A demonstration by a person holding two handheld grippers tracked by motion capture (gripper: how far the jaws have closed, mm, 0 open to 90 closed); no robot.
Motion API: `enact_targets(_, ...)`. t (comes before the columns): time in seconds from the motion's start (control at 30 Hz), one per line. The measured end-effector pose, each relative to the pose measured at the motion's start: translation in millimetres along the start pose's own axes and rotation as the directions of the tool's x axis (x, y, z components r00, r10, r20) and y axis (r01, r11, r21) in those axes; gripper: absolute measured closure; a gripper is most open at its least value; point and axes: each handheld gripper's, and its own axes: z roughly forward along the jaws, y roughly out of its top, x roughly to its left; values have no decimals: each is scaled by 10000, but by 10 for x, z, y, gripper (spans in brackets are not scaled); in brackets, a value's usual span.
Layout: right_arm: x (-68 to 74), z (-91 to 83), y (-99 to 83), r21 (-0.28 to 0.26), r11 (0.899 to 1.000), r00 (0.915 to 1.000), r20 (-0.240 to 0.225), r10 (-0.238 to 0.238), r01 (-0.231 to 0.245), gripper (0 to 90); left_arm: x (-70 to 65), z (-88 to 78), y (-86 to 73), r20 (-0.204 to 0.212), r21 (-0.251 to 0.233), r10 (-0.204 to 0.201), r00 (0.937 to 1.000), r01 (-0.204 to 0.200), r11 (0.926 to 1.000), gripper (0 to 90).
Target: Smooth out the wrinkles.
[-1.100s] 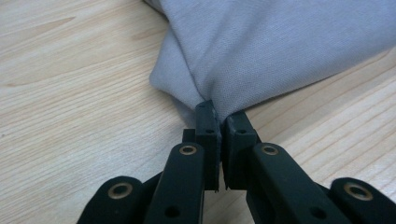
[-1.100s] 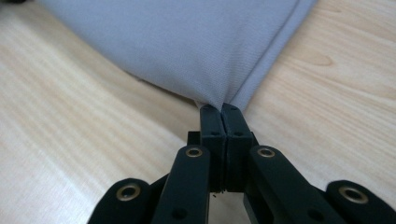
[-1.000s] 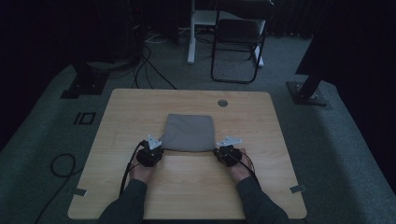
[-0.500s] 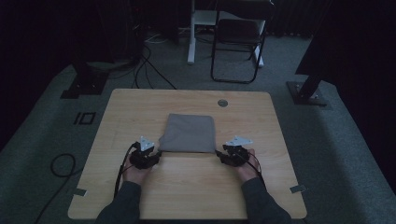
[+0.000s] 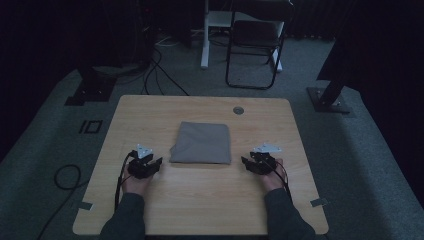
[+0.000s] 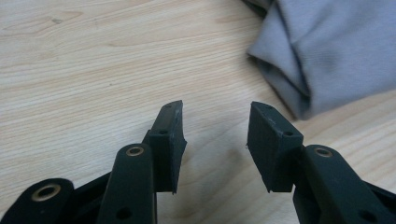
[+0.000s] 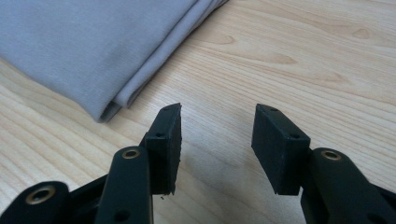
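Nearest, both hands sit at the desk's [image 5: 150, 220] front half. The left claw [image 5: 148, 165] and right claw [image 5: 254, 164] have just been opening and now stand open and empty, each just beside a near corner of the folded grey cloth [image 5: 202, 142]. To finish well, I'd draw both away level, without snagging a fold. The cloth lies flat mid-desk, its slightly longer axis running across, layered edges toward the person.
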Motion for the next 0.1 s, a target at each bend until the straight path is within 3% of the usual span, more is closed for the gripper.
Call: enact_targets(0.1, -11, 4, -1, -7, 10000, 10000, 38, -13, 13, 526, 28, 18, 0, -33, 33, -85, 10000, 85, 10000, 559)
